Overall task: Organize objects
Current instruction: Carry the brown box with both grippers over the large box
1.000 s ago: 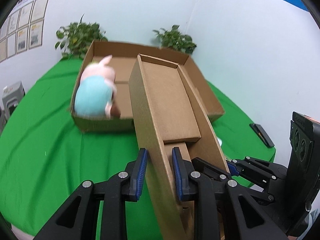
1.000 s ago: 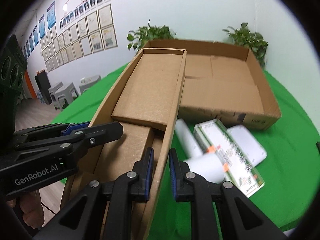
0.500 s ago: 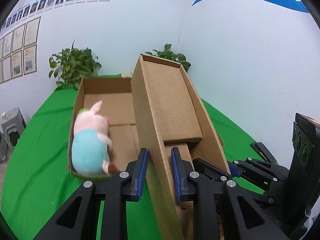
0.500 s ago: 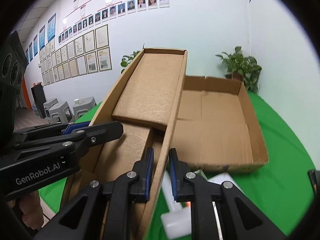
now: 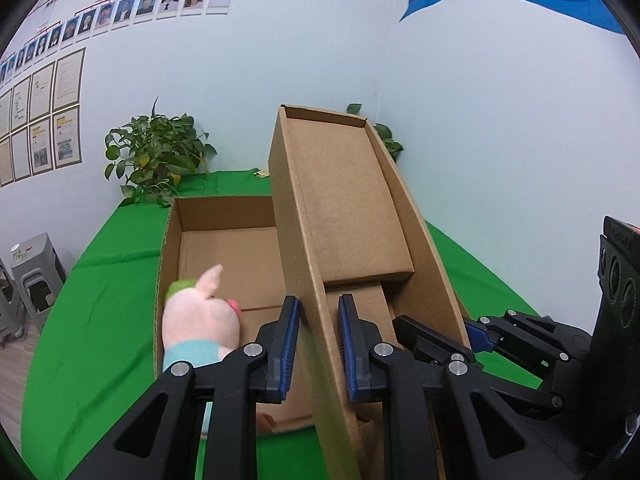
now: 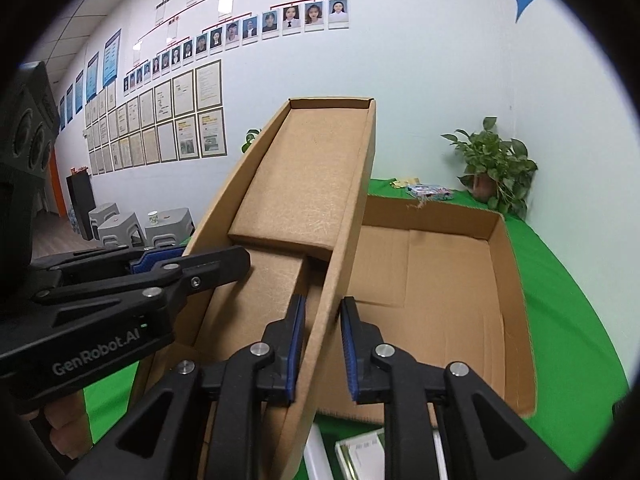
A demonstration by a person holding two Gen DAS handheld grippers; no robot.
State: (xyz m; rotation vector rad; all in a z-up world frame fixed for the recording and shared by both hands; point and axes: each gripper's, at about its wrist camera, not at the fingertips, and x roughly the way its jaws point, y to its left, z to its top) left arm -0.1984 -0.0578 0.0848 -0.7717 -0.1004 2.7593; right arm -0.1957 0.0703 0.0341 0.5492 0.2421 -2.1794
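Note:
Both grippers hold a long narrow cardboard box [image 5: 348, 216], tilted with its far end raised. My left gripper [image 5: 318, 346] is shut on the box's left wall. My right gripper [image 6: 322, 350] is shut on its right wall [image 6: 344, 240]. Behind it an open cardboard tray [image 5: 224, 248] lies on the green table. A pink plush pig in a blue shirt [image 5: 200, 324] lies in the tray's near left corner. In the right wrist view the tray's floor [image 6: 440, 280] is bare. A white box with green print [image 6: 360, 456] shows below my right gripper.
The green cloth table [image 5: 100, 320] carries two potted plants [image 5: 156, 160] [image 6: 496, 168] at the back by the white wall. Grey stools [image 5: 32, 280] stand off the table's left side. A small coloured packet [image 6: 428, 191] lies behind the tray.
Both grippers have lifted the narrow box and tipped its far end upward. The tray and pig now sit lower and nearer in view. The white items have dropped almost out of the right view.

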